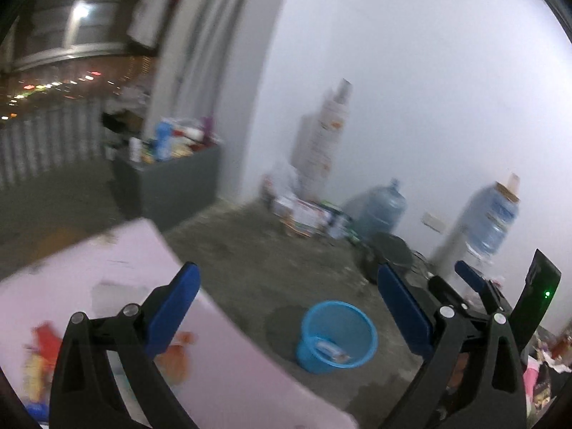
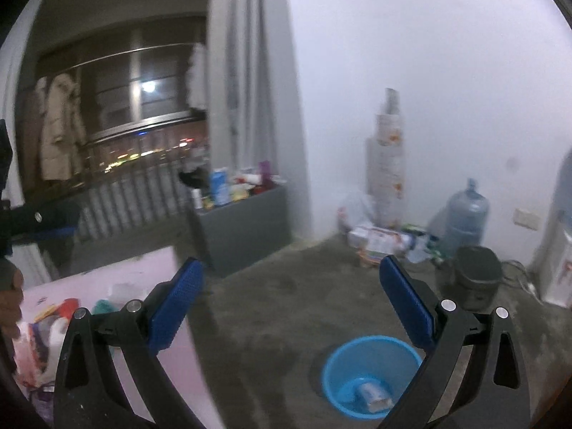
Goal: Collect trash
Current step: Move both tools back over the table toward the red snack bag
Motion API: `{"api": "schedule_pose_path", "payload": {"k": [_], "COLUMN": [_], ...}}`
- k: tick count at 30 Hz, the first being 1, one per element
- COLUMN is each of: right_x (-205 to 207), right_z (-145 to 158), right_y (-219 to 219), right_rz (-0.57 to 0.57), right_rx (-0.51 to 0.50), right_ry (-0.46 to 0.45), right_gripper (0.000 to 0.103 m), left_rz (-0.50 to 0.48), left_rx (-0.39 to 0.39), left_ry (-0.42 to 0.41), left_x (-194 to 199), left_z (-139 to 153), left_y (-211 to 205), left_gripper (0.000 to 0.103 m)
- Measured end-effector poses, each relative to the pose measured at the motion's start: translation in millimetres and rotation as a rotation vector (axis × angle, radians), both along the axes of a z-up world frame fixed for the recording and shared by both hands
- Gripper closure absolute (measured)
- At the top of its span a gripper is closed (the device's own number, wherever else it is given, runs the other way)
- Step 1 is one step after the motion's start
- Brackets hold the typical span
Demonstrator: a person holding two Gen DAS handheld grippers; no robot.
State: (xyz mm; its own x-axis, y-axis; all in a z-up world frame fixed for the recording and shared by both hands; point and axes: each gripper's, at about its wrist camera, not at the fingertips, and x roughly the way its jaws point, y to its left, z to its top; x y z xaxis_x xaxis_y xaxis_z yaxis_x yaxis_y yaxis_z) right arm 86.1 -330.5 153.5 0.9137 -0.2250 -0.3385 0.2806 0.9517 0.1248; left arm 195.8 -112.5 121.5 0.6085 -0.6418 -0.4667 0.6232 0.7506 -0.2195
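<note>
Left wrist view: left gripper (image 1: 289, 307) gaping wide, holding nothing, hovering above pink table (image 1: 228, 368) edge; blue bin (image 1: 338, 336) sitting on floor, wrapper (image 1: 330, 352) lying inside.

Right wrist view: right gripper (image 2: 291, 304) likewise spreading empty, hanging over bin (image 2: 371, 375), wrapper (image 2: 373, 397) resting at bottom.

no readable text, labels too blurred

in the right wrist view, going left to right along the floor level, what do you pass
pink table → grey cabinet → pile of packets → water jug → black appliance
</note>
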Motion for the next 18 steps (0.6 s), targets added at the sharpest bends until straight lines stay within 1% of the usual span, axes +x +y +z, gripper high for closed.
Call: {"api": "schedule_pose_path", "payload": {"k": [1,3,5,8,12,16,18], "right_x": [5,20,33,51,71,80,86], "right_z": [1,3,4,6,8,11,8], "right_y": [5,14,23,36,46,52,55], "right_rz": [0.025,0.114,0.198,0.269,0.327,0.36,0.375], "right_rx": [0.008,0.041,0.08,0.116,0.131,0.141,0.154], "right_ry": [0.004,0.006,0.01,0.029,0.042,0.057,0.07], "right_gripper": [0.008,0.008,0.008,0.008,0.008,0.008,0.008], "left_rz": [0.036,0.107,0.166,0.258,0.317,0.33,0.325], "left_rx": [0.001,-0.008,-0.012,-0.003,0.006,0.0,0.001], "left_ry": [-0.011,-0.023,-0.02,-0.01,0.021,0.073,0.1], "left_x": [1,4,7,13,19,35,38], "left_z": [5,14,19,19,7,-8,-13], "left_y": [17,50,77,117,148,161,166], "left_gripper": [0.006,0.006,0.006,0.006,0.006,0.006,0.006]}}
